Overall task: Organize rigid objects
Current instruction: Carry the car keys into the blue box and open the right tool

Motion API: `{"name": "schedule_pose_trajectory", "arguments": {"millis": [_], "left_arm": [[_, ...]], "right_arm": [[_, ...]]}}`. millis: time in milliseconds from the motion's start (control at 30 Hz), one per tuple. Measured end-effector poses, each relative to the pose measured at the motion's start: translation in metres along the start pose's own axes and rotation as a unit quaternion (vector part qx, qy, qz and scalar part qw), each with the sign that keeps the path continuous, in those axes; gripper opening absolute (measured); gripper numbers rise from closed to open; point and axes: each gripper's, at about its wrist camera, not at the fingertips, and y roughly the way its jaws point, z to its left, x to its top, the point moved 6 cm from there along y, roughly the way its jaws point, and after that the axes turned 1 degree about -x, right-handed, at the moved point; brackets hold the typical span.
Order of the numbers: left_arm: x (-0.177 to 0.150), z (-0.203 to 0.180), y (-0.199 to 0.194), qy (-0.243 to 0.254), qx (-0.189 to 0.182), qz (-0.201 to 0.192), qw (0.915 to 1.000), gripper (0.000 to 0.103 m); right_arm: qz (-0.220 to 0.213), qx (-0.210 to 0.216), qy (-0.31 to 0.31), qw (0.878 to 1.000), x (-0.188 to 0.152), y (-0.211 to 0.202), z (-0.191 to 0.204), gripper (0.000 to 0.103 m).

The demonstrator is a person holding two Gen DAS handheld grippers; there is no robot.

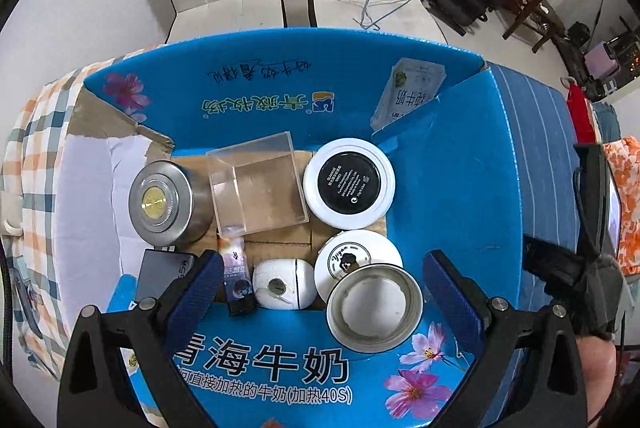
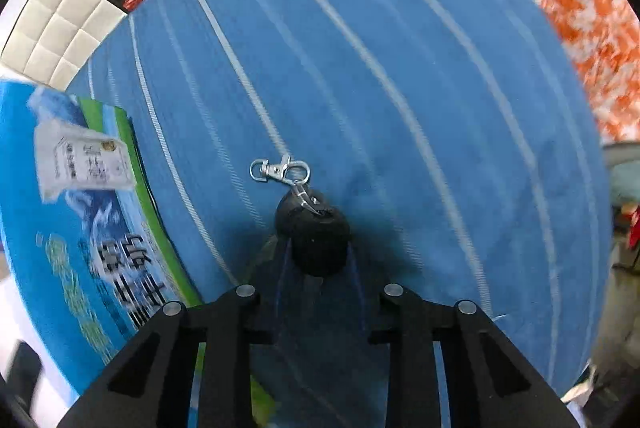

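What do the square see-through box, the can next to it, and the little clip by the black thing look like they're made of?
Square box: clear glossy plastic, probably; the cardboard shows through it. Can: brushed metal, grey sheen, gold disc on its top. Clip: shiny silver metal with bright glints. The black object it hangs from looks matte; material unclear.

Right gripper (image 2: 318,252) fingers (image 2: 280,268) blurred; carton (image 2: 80,228) print smeared, cut off.
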Motion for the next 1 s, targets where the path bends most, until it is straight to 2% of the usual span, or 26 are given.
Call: {"name": "schedule_pose_trajectory", "arguments": {"millis": [267,467,533,600,700,800,1000], "left_arm": [[-0.004,0.002,-0.009,0.004,-0.006,-0.009,0.9999,0.102],[-0.008,0.003,-0.024,0.007,-0.015,-0.016,0.9997,0.102],[-0.009,0.004,-0.034,0.014,-0.018,-0.021,0.9995,0.102],[-0.010,0.008,-0.048,0.018,-0.022,-0.028,0.9992,0.102],[-0.010,0.017,-0.072,0.014,-0.030,-0.044,0.9985,0.102],[-0.009,0.026,-0.098,0.013,-0.035,-0.060,0.9975,0.102],[-0.010,0.057,-0.130,0.002,-0.018,-0.088,0.9960,0.102]], "right_arm": [[-0.073,0.014,-0.033,0.997,-0.013,-0.053,0.010,0.028],[-0.130,0.039,-0.069,0.988,-0.023,-0.121,0.021,0.028],[-0.148,0.053,-0.085,0.984,-0.023,-0.150,0.008,0.028],[-0.163,0.074,-0.100,0.979,-0.033,-0.177,0.021,0.028],[-0.168,0.107,-0.123,0.972,-0.049,-0.209,0.046,0.028],[-0.161,0.138,-0.150,0.966,-0.059,-0.222,0.069,0.028],[-0.126,0.185,-0.195,0.955,-0.093,-0.209,0.132,0.028]]}}
